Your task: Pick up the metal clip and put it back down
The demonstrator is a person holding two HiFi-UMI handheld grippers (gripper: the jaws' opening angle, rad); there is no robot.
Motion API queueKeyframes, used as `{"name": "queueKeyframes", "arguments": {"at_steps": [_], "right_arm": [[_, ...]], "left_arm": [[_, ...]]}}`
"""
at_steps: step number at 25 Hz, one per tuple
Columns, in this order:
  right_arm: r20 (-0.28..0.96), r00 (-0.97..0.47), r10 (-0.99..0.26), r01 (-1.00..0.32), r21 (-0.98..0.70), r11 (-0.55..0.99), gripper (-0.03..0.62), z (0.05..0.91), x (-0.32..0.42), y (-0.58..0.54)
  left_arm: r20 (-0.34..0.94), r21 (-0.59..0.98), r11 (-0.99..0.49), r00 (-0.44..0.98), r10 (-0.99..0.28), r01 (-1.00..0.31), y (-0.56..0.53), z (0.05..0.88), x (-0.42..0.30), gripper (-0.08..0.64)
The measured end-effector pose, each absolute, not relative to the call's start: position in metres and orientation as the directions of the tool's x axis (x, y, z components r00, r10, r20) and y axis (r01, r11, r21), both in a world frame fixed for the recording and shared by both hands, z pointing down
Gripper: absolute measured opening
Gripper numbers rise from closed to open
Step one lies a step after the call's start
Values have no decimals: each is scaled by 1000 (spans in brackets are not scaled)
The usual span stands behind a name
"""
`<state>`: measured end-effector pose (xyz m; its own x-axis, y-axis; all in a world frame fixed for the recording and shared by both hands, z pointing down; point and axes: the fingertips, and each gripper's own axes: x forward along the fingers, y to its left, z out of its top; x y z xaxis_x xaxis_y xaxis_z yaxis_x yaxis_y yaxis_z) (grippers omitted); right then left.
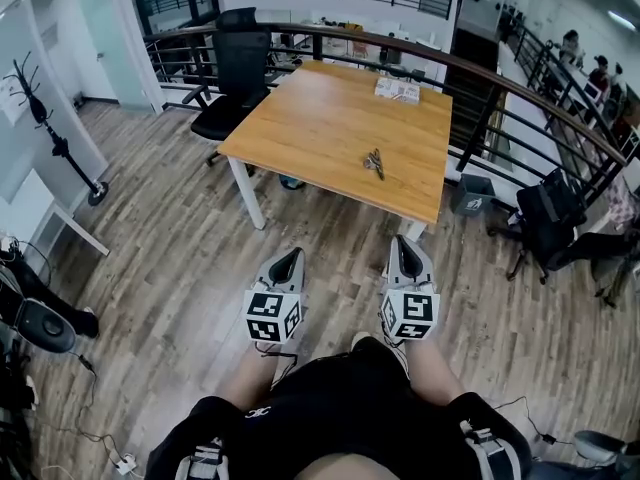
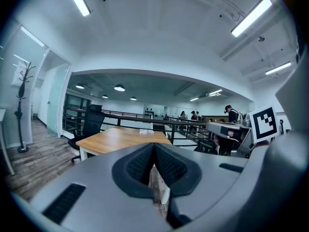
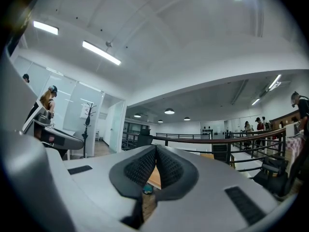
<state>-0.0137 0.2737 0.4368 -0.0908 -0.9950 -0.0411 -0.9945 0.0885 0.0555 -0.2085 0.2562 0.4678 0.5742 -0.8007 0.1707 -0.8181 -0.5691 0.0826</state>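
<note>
A black office chair [image 1: 238, 73] stands at the far left corner of the wooden counter [image 1: 310, 118]. Short of the counter's near edge, over the plank floor, the left gripper [image 1: 288, 258] has its jaws pressed together on nothing. The metal clip [image 1: 375, 162] lies on the counter near that edge, right of its middle, well apart from the right gripper [image 1: 405, 250], which hangs just before the near right corner, jaws likewise closed and empty.

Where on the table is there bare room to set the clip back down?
The wooden table is bare over its whole left half, from the metal clip to the edge by the office chair; so is the near strip before the clip. Only the far right corner is taken, by a small box.
</note>
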Motion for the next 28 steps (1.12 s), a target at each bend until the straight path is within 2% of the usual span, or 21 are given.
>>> {"name": "queueKeyframes", "arguments": {"at_steps": [7,15,23,28], "right_arm": [[-18,-88,-996,-995,56,86,15,463,-2,213],[0,-93,-996,-993,73,93,15,479,55,51],[8,-153,-988,-986,73,153,15,462,142,-113],[22,-171,-985,-983,65,172,15,460,179,-178]], "left_arm": [[208,83,-554,558,-803,-828,204,492,-198,11],[239,65,-528,527,-815,-846,57,500,-147,11],[242,30,-521,512,-824,-853,-103,472,-47,11],[256,-5,-548,529,-809,-836,-164,465,6,11]]}}
